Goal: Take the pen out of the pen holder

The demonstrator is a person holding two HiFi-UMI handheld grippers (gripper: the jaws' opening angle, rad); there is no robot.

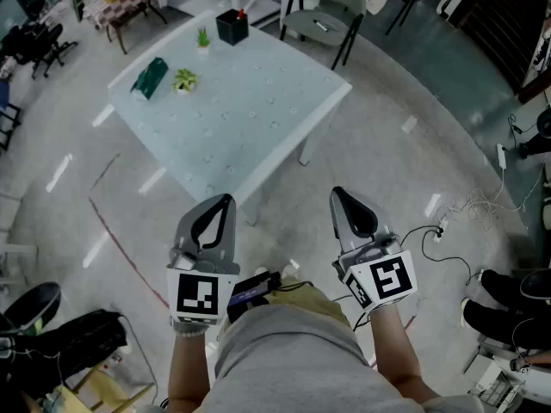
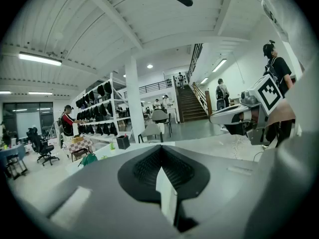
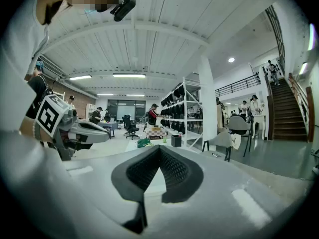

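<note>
Way across the table (image 1: 258,114), pen holder (image 1: 232,27) sits by a plant (image 1: 203,38). Left gripper (image 1: 225,200) and right gripper (image 1: 337,193) are both squeezed together, empty.

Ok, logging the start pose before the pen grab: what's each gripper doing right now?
Left gripper: closed, holding nothing.
Right gripper: closed, holding nothing.

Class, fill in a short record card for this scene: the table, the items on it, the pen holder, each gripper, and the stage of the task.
table: white table, ahead of the person
pen holder: black pen holder, at the table's far edge
other items: small plant beside the holder; leafy plant; green pouch
left gripper: shut, empty, short of the table
right gripper: shut, empty, short of the table
task stage: not begun; holder untouched
</note>
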